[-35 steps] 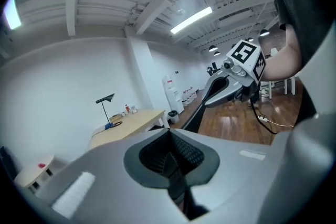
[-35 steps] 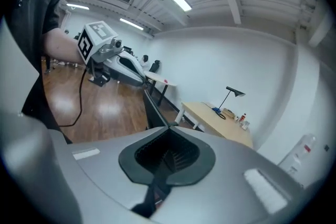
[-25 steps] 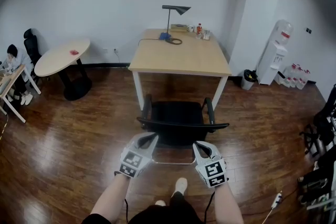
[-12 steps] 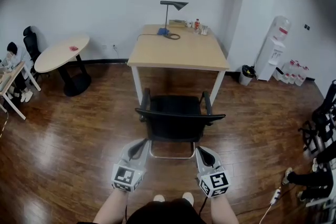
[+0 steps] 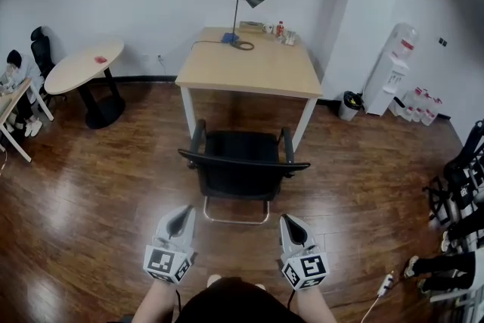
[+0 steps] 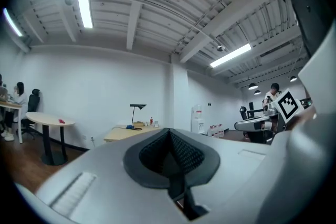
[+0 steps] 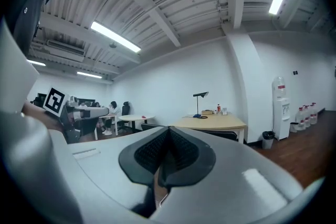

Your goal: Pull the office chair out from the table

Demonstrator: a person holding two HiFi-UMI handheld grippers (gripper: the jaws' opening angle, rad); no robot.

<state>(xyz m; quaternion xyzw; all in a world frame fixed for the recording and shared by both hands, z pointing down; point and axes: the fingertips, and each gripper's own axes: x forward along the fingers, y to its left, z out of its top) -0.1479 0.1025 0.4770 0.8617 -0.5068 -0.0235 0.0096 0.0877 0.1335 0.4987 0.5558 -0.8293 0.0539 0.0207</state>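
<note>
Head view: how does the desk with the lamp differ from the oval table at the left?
The desk is rectangular, the oval table rounded. The desk stands on white corner legs, the oval table on one dark pedestal. The desk carries a lamp and small items, the oval table only a small red thing. Both have pale tops.

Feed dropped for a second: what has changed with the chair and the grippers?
The left gripper and right gripper drew back from the chair and now hang clear of it, jaws shut on nothing. The chair, table and lamp stayed put.
</note>
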